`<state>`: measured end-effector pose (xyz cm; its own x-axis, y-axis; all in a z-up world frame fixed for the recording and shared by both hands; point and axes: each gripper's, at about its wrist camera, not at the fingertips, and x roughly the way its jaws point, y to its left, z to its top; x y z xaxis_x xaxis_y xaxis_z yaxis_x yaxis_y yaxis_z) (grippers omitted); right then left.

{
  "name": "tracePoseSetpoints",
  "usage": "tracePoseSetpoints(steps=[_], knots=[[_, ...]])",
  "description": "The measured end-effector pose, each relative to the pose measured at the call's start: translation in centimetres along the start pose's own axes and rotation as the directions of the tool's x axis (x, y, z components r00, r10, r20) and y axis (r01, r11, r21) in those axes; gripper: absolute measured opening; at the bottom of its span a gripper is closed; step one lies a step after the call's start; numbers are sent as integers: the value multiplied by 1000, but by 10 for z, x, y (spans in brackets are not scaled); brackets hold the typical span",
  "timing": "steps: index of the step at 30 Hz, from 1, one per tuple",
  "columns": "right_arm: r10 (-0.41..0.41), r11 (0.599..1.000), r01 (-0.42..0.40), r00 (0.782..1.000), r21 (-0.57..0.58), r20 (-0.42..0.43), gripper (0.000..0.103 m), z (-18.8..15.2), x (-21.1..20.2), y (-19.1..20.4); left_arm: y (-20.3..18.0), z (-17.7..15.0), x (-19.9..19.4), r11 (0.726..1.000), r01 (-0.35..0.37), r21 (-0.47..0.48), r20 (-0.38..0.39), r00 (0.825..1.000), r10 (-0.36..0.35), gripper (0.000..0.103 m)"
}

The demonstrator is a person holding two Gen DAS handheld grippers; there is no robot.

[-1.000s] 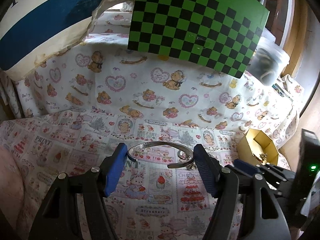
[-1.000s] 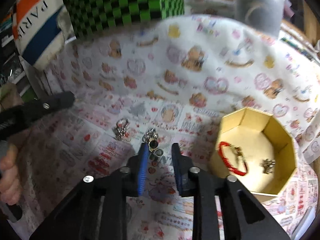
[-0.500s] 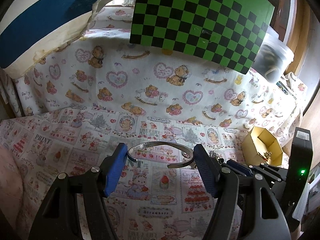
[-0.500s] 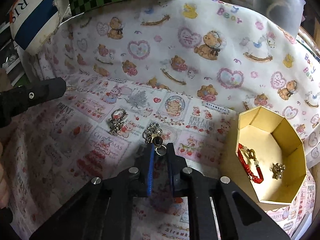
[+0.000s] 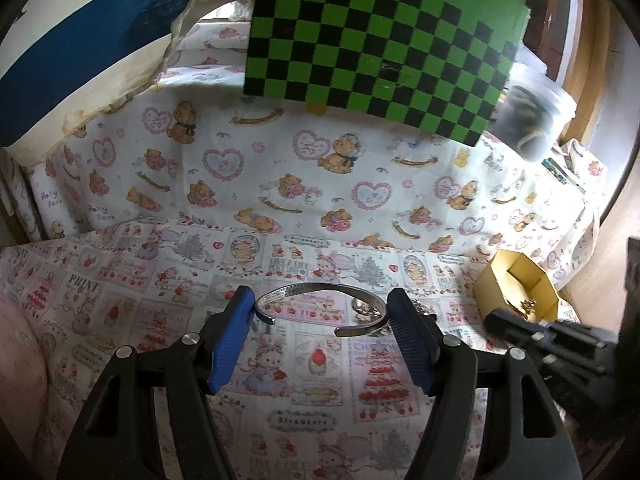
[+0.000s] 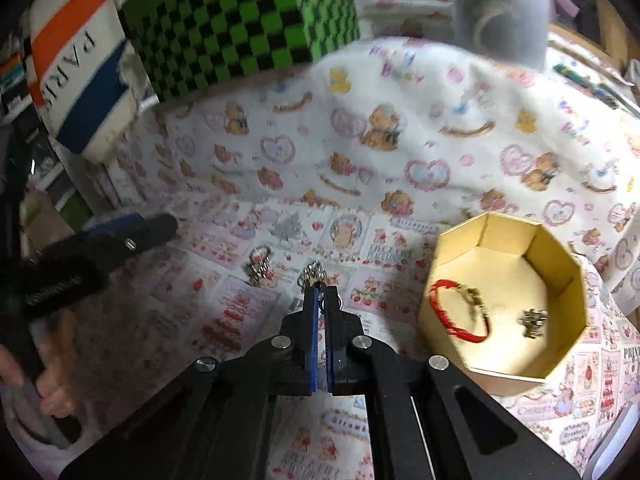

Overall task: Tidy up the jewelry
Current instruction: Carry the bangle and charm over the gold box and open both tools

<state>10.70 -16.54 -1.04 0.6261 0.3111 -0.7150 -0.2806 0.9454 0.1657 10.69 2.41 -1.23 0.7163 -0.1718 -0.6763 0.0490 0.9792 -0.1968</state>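
Observation:
My left gripper (image 5: 320,312) holds a silver open cuff bangle (image 5: 320,290) between its blue pads, above the printed cloth. My right gripper (image 6: 321,294) is shut on a small silver chain piece with rings (image 6: 314,272) that rests on the cloth. Another silver trinket (image 6: 260,264) lies on the cloth to its left. A yellow octagonal box (image 6: 560,264) stands to the right; it holds a red cord bracelet (image 6: 456,312) and a small metal charm (image 6: 532,322). The box also shows at the right in the left wrist view (image 5: 490,280).
A green-and-black checkerboard (image 5: 380,36) and a striped bag (image 6: 76,72) stand at the back. A clear plastic tub (image 5: 532,120) sits at the back right on the bear-print cloth. The left gripper's arm (image 6: 120,240) and the hand holding it show at the left in the right wrist view.
My right gripper has closed from a wide gap onto the silver chain piece. My left gripper keeps the bangle and has barely moved.

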Motion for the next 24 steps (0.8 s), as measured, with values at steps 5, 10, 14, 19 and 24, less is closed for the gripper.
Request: tracePoseSetpoints(steps=[5, 10, 14, 19, 24], knots=[[-70, 997, 67, 993, 34, 98, 3, 10, -45, -18, -30, -2, -20, 988, 134, 70, 14, 991, -135, 67], [-169, 972, 146, 979, 184, 116, 3, 13, -63, -63, -76, 14, -3, 972, 213, 102, -42, 977, -209, 67], [-186, 946, 152, 978, 287, 97, 3, 10, -68, -99, -117, 25, 16, 963, 247, 111, -74, 968, -239, 67], [-204, 897, 156, 976, 415, 73, 3, 7, -69, -135, -149, 29, 35, 934, 347, 81, -148, 931, -333, 67], [-115, 840, 64, 991, 539, 61, 3, -2, -64, -166, -153, 30, 56, 879, 474, -63, -200, 856, -476, 67]])
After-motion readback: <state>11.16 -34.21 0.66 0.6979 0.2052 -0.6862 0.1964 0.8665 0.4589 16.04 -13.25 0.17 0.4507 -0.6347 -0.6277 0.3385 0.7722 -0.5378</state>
